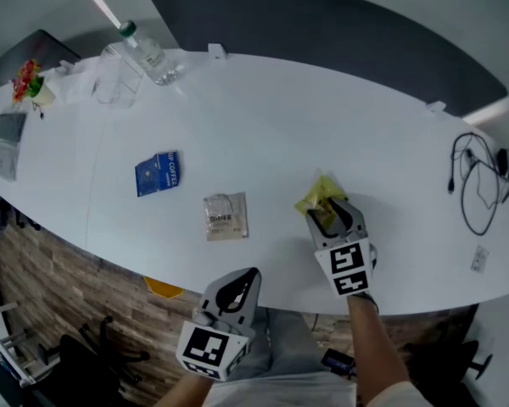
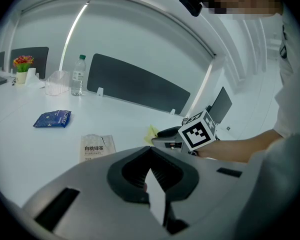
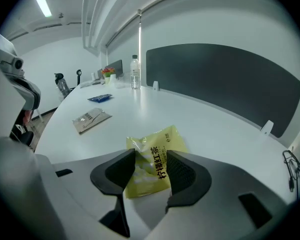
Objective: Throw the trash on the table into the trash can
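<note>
Right tongs, lower centre of the right gripper view: jaws wide apart, straddling a yellow packet that lies flat on the white surface, not clamped on it. Left tongs, bottom centre of the head view, just off the surface's near edge: jaws together, holding nothing. A beige packet and a blue packet lie left of centre, apart from each other.
</note>
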Action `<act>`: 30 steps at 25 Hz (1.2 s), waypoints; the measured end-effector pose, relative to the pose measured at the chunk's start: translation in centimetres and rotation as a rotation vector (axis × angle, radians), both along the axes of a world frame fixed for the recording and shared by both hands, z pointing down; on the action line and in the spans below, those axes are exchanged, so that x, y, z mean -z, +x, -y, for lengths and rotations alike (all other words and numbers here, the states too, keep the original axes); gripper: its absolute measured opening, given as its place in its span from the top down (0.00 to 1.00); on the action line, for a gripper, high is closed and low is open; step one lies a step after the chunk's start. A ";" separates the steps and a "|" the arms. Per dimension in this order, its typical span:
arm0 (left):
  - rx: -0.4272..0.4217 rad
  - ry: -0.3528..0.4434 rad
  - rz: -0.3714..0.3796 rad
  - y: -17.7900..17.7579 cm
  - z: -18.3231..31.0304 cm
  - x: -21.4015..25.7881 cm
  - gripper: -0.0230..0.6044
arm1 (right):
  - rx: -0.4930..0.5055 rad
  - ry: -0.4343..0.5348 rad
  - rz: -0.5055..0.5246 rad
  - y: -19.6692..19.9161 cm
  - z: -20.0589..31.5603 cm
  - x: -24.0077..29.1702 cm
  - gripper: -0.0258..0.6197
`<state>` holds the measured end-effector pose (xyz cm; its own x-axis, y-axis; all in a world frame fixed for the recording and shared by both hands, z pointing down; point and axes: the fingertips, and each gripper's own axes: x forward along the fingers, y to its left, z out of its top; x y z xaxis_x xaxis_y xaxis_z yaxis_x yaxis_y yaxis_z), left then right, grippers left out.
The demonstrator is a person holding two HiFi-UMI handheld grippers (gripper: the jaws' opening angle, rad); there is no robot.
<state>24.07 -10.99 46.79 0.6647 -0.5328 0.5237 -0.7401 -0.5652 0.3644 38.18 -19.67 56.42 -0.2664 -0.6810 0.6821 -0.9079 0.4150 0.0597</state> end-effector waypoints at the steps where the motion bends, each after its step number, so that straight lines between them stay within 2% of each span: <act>1: 0.002 -0.005 -0.001 0.0 -0.1 -0.1 0.96 | -0.001 -0.004 -0.009 0.0 0.0 0.0 0.65; 2: 0.003 -0.013 -0.003 0.0 -0.1 -0.1 0.96 | 0.000 -0.005 -0.022 0.1 0.0 -0.1 0.73; 3: 0.004 -0.016 -0.004 0.0 -0.1 -0.1 0.96 | 0.000 -0.007 -0.033 0.1 0.0 -0.1 0.76; 8: 0.005 -0.017 0.005 -0.3 -0.5 -0.6 0.96 | 0.005 -0.010 -0.051 0.1 0.1 -0.1 0.85; 12: 0.012 -0.022 -0.004 -0.3 -0.7 -0.4 0.96 | 0.010 -0.006 -0.033 0.1 -0.1 0.3 0.87; 30: 0.058 0.050 -0.004 -1.4 -2.2 2.4 0.96 | 0.064 0.035 0.084 -2.4 -4.2 6.1 0.87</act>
<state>22.69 -8.79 44.42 0.6341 -0.5960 0.4926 -0.7707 -0.5391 0.3398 35.76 -15.46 50.35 -0.3655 -0.6840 0.6313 -0.8821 0.4710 -0.0003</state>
